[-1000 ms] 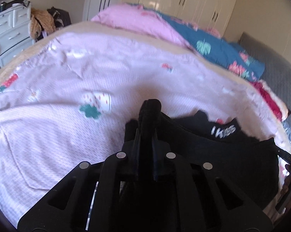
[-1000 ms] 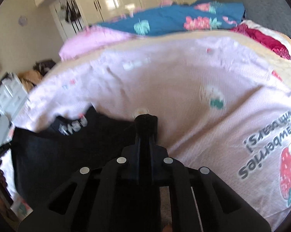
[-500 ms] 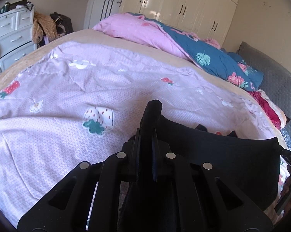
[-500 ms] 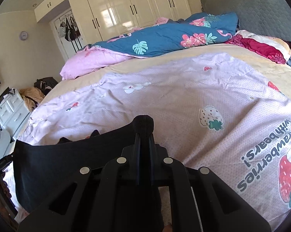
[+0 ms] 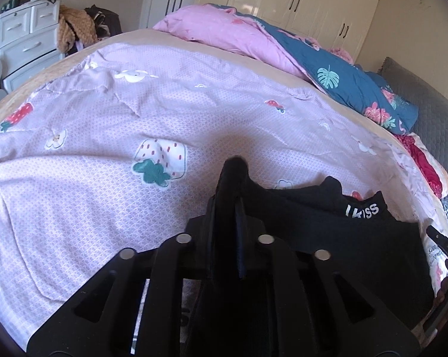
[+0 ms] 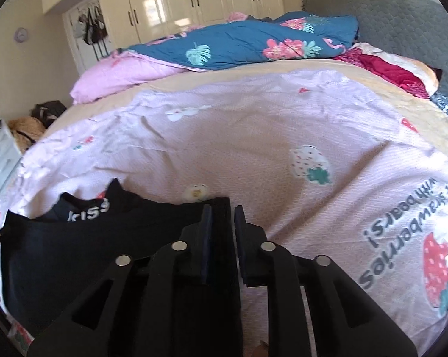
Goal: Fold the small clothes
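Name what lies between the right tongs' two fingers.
In the right wrist view, a corner of the black garment lies in the gap of the open right tongs.

The black two-finger left tool (image 5: 235,172) is clamped on a corner of the black fabric garment with white lettering (image 5: 343,232), which lies on the near right of the lilac strawberry-print bed cover (image 5: 104,148).

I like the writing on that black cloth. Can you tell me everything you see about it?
The black garment is small, of soft dark fabric, with white letters reading "kiss" on a band at its far edge. It lies spread low over the pink strawberry bedspread. The left claw is shut on one corner. The right claw is open, with the other corner between its fingers.
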The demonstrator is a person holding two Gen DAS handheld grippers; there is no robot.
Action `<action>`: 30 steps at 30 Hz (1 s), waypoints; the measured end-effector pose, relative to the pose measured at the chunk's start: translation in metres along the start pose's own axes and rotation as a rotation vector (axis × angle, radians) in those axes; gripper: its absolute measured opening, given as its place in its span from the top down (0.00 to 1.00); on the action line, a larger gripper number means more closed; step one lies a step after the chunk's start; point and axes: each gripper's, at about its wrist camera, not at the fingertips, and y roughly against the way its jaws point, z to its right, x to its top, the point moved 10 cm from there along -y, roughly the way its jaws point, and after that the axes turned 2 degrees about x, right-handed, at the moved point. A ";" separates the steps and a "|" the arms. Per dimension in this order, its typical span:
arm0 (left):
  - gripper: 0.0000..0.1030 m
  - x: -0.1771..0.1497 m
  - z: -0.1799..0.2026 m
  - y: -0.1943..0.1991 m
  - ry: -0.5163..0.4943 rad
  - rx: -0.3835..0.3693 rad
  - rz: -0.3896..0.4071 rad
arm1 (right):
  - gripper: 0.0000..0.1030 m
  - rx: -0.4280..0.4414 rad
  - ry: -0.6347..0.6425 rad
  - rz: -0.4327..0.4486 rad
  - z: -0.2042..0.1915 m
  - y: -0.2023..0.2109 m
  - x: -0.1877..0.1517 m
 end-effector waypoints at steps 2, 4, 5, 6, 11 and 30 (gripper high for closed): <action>0.92 0.001 -0.005 0.004 0.010 0.017 0.006 | 0.79 0.005 -0.021 -0.003 0.004 0.001 0.000; 0.91 0.001 -0.010 0.011 0.029 0.020 0.008 | 0.75 0.006 -0.032 -0.005 0.006 0.003 0.000; 0.91 0.000 -0.010 0.014 0.030 0.021 0.009 | 0.75 0.008 -0.030 -0.003 0.007 0.004 0.000; 0.91 -0.001 -0.009 0.019 0.028 0.017 0.012 | 0.75 0.008 -0.026 -0.003 0.006 0.006 0.002; 0.82 -0.007 0.001 0.038 0.009 -0.012 0.010 | 0.64 0.033 -0.014 0.005 -0.001 0.019 0.003; 0.23 -0.050 0.057 0.086 -0.132 -0.095 -0.073 | 0.34 0.149 0.114 -0.056 -0.052 0.091 -0.054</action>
